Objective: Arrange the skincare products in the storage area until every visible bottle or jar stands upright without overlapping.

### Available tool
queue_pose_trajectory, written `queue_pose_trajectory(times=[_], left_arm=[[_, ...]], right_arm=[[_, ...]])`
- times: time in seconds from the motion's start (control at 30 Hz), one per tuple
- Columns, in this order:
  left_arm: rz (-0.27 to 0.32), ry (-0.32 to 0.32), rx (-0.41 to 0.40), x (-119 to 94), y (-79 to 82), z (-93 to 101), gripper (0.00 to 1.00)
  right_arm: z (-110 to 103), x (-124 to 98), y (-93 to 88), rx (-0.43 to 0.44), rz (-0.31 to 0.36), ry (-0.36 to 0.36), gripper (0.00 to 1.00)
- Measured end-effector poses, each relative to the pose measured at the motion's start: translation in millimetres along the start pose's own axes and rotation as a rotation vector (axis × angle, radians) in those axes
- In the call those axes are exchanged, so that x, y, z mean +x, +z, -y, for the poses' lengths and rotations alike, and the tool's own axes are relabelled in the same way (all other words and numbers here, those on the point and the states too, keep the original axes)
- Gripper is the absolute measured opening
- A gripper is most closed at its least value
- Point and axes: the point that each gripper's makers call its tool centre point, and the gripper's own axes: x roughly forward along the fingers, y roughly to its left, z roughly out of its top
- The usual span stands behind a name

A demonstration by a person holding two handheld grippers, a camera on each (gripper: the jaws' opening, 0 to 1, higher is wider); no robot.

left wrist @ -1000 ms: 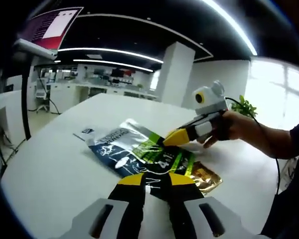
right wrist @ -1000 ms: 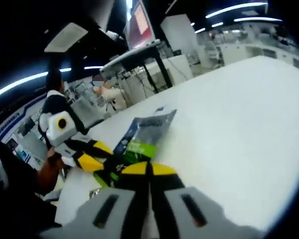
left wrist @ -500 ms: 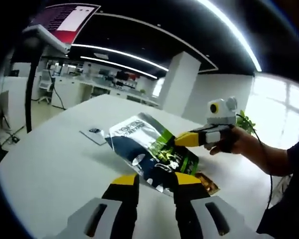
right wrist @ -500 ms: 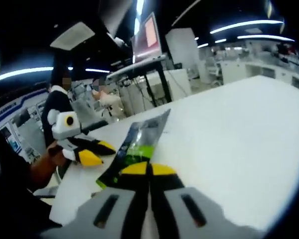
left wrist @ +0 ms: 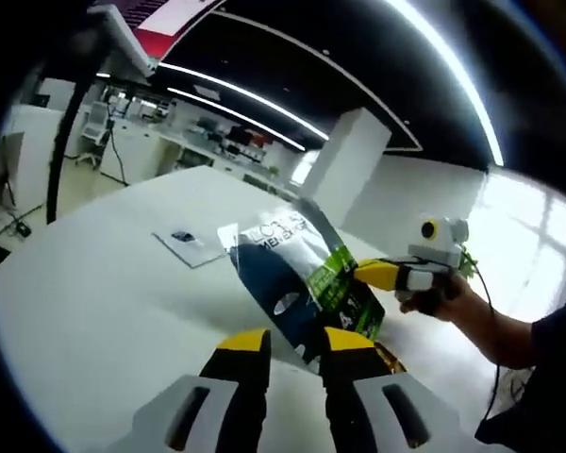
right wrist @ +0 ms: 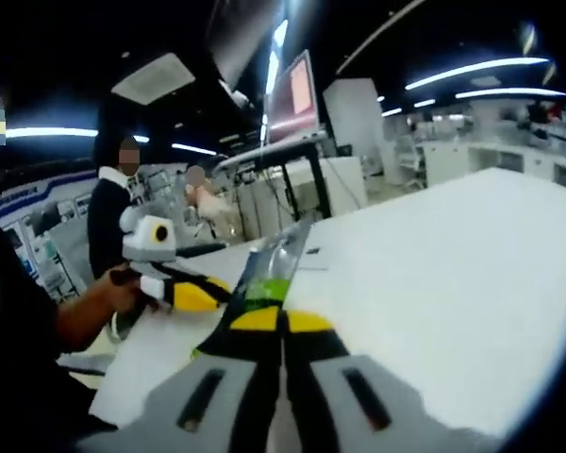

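Glossy foil, dark blue with a green band: the pouch (left wrist: 297, 283) is lifted off the white table (left wrist: 94, 293), held tilted with its long axis running from the lower corner by the left gripper (left wrist: 294, 344) up and away to its silvery top edge. The right gripper (right wrist: 281, 323) has its jaws pressed together on one side edge of the pouch (right wrist: 269, 274), seen almost edge-on in the right gripper view. The left gripper's jaws stand apart, their tips straddling the pouch's lower corner; whether they touch it I cannot tell. So the pouch lies straight ahead of the left gripper, which is the free one. Beyond the pouch's far end a small flat card (left wrist: 191, 247) lies on the table.
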Motion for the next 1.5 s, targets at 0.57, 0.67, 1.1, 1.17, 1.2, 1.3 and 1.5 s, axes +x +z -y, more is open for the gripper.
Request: queue_pose_trajectory(times=[0.57, 0.67, 1.1, 1.17, 1.2, 1.3, 1.5], left_arm=[[0.025, -0.071, 0.050, -5, 2.6, 14.9, 0.02], [0.047, -0.093, 0.035, -8, 5.2, 19.3, 0.01], [0.131, -0.138, 0.043, -20, 10.2, 40.4, 0.00], [0.136, -0.141, 0.046, -21, 9.9, 43.7, 0.00], [0.139, -0.141, 0.049, -21, 9.7, 45.3, 0.00], [0.146, -0.146, 0.050, -23, 9.5, 49.8, 0.00], [0.161, -0.157, 0.063, -26, 13.6, 59.4, 0.00]], right_arm=[[-11, -13, 12.5, -0.020, 0.061, 0.004, 0.00], [-16, -18, 12.6, -0.013, 0.074, 0.004, 0.00], [-27, -33, 13.2, -0.039, 0.095, -0.009, 0.00], [-30, -36, 13.4, -0.048, 0.096, -0.011, 0.00], [-31, -37, 13.4, -0.051, 0.097, -0.011, 0.00], [-35, -41, 13.7, -0.058, 0.102, -0.013, 0.00], [-44, -52, 14.8, -0.053, 0.129, -0.009, 0.00]])
